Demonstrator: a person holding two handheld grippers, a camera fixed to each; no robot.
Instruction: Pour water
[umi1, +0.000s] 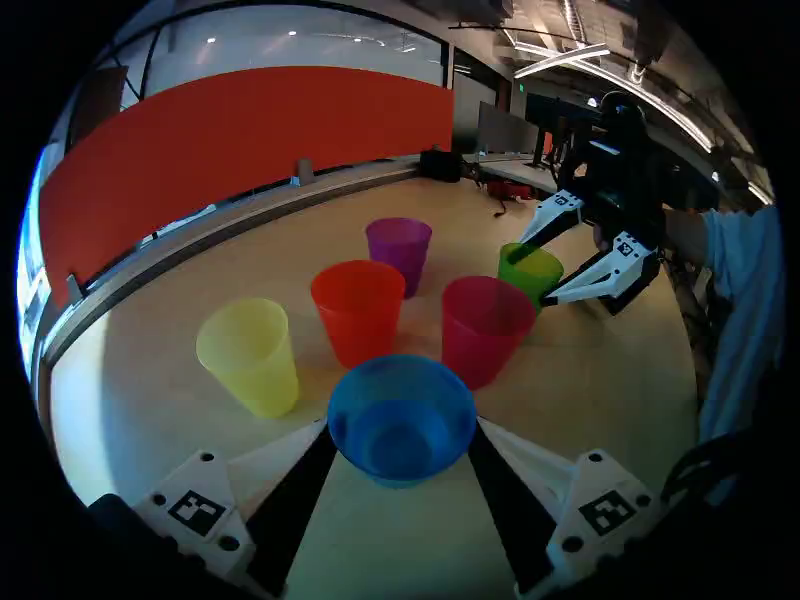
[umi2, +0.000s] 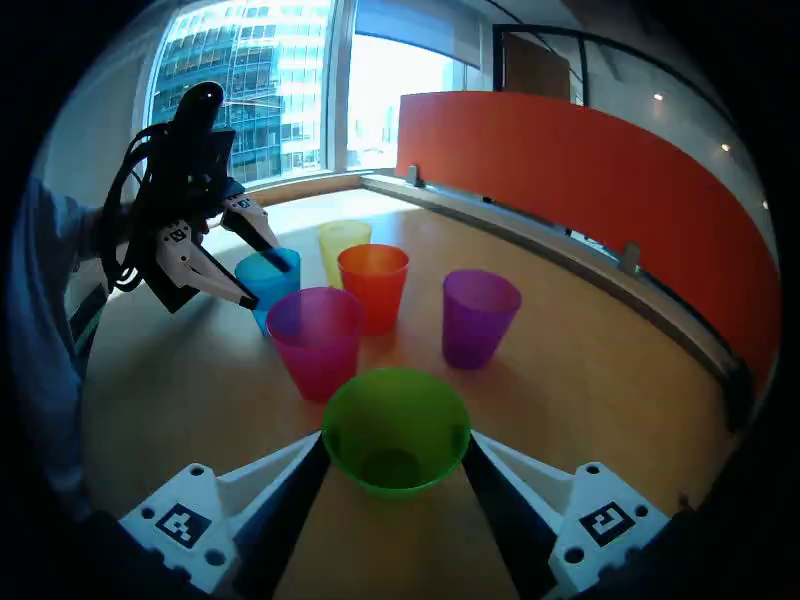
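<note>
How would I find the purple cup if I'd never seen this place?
Find the long orange wall panel beside the wooden table. On that table stands the purple cup, next to the orange cup. No other cup there is purple.

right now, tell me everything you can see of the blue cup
The blue cup is translucent plastic, tapered, open-topped and upright. It sits between the left gripper's fingers, which press its two sides. It is in front of the orange cup and pink cup. Whether it holds water is unclear.
</note>
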